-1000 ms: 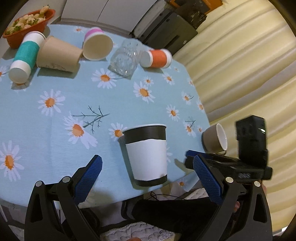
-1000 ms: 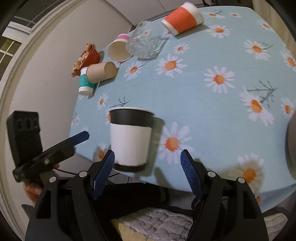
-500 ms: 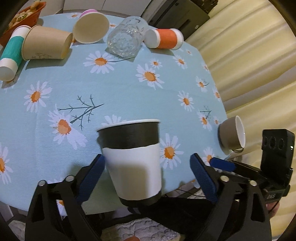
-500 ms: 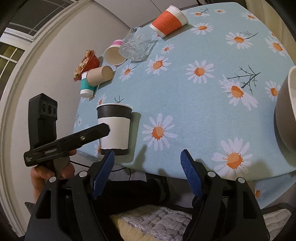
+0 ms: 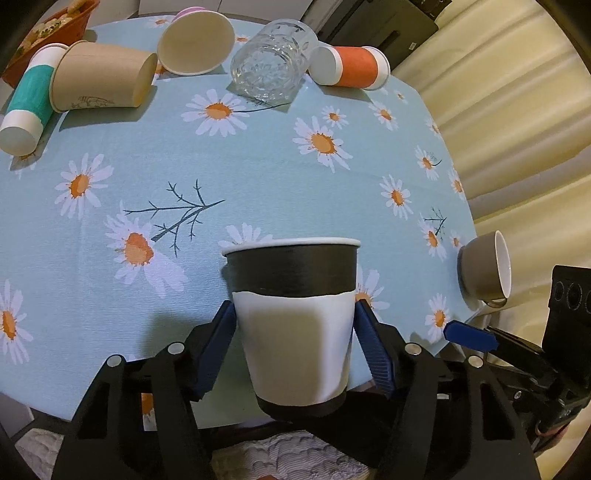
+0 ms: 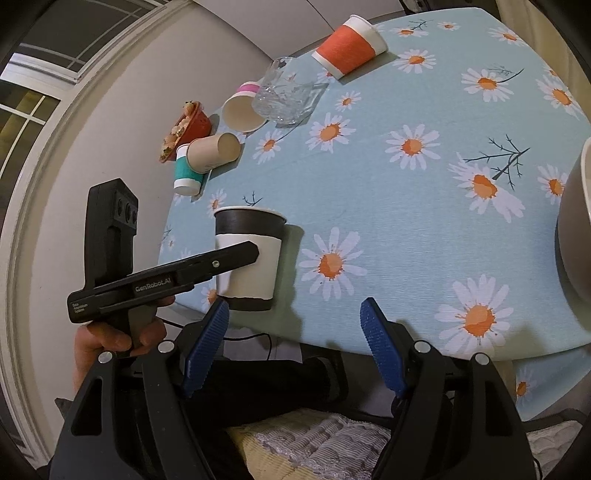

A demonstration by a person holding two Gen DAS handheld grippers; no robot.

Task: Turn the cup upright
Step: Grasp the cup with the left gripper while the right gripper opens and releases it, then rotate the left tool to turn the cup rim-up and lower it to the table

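A black and white paper cup (image 5: 293, 321) stands upright near the front edge of the daisy tablecloth (image 5: 258, 166); it also shows in the right wrist view (image 6: 249, 256). My left gripper (image 5: 295, 345) has closed on the cup's white band, a blue pad against each side. My right gripper (image 6: 295, 347) is open and empty, off the table's front edge, to the right of the cup. A brown ceramic cup (image 5: 485, 269) lies on its side at the right table edge, and looms at the right edge of the right wrist view (image 6: 576, 221).
Lying on their sides at the far end are a teal cup (image 5: 26, 103), a tan paper cup (image 5: 101, 81), a pink-rimmed cup (image 5: 195, 44), a glass tumbler (image 5: 273, 66) and an orange cup (image 5: 351, 66). A red bowl of food (image 5: 48, 29) sits far left. Curtains hang at the right.
My left gripper has moved in around the black and white cup and closed its pads on it. My right gripper has drifted right, away from the cup.
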